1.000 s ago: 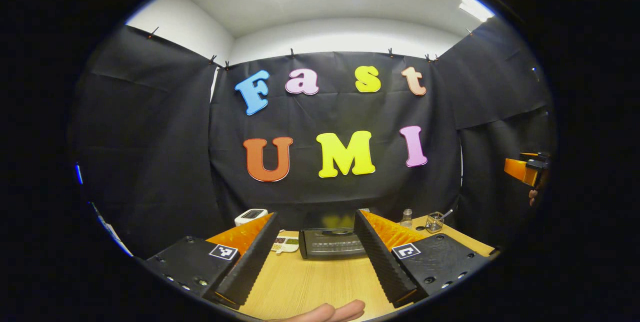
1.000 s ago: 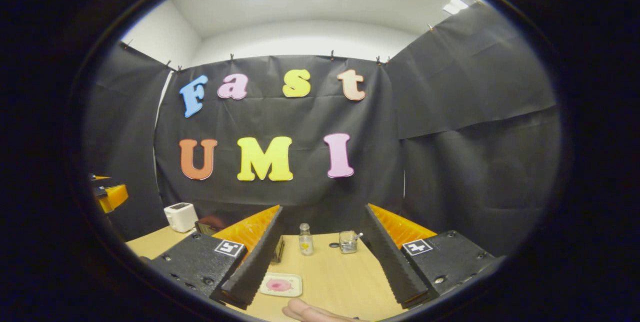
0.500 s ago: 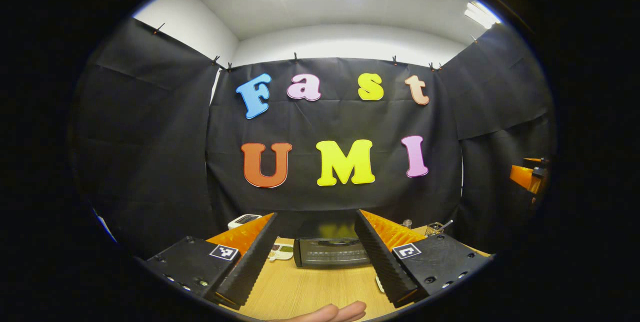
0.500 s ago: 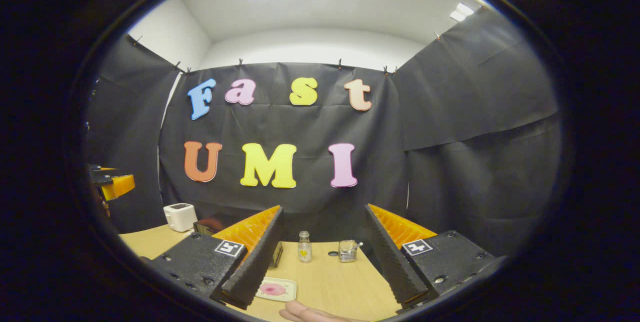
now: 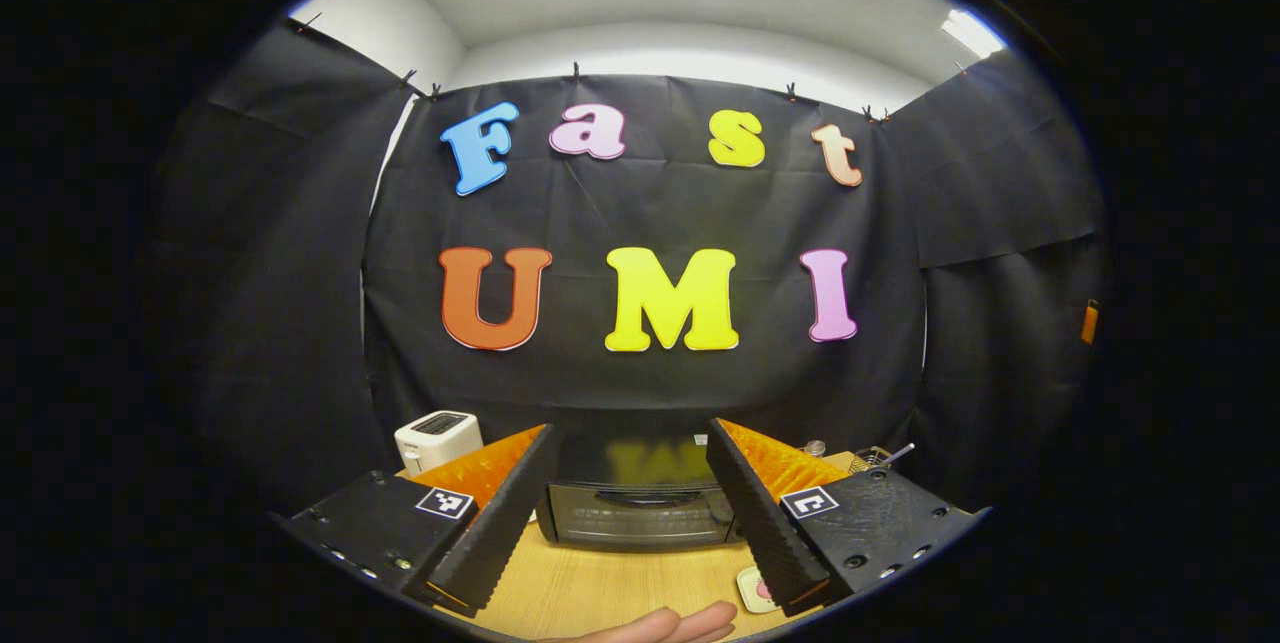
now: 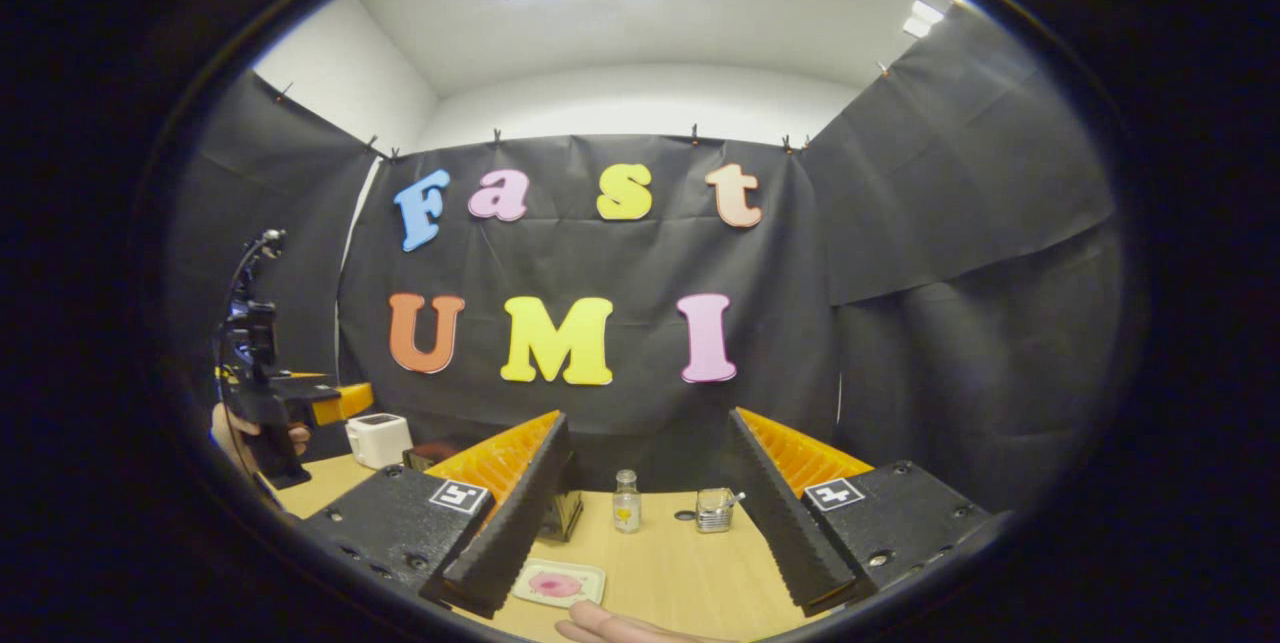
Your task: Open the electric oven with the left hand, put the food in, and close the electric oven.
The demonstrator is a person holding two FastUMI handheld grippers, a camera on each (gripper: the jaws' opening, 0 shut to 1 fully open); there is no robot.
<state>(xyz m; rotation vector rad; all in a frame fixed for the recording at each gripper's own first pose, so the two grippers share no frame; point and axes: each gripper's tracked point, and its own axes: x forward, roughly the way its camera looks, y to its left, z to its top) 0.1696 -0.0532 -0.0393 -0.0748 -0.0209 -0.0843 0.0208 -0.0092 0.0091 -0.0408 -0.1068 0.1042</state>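
Black ribbed fingers of the left gripper point(image 5: 630, 513) stand wide apart, empty, above the wooden table point(image 5: 620, 591). Between them, farther off, sits the electric oven point(image 5: 640, 513), door shut. A white toaster point(image 5: 437, 439) stands beyond on the left. Right gripper point(image 6: 640, 523) also spread, holding nothing. Its view gives the plate of pink food point(image 6: 558, 584) near its left finger, then a small bottle point(image 6: 627, 502) and a jar point(image 6: 713, 510).
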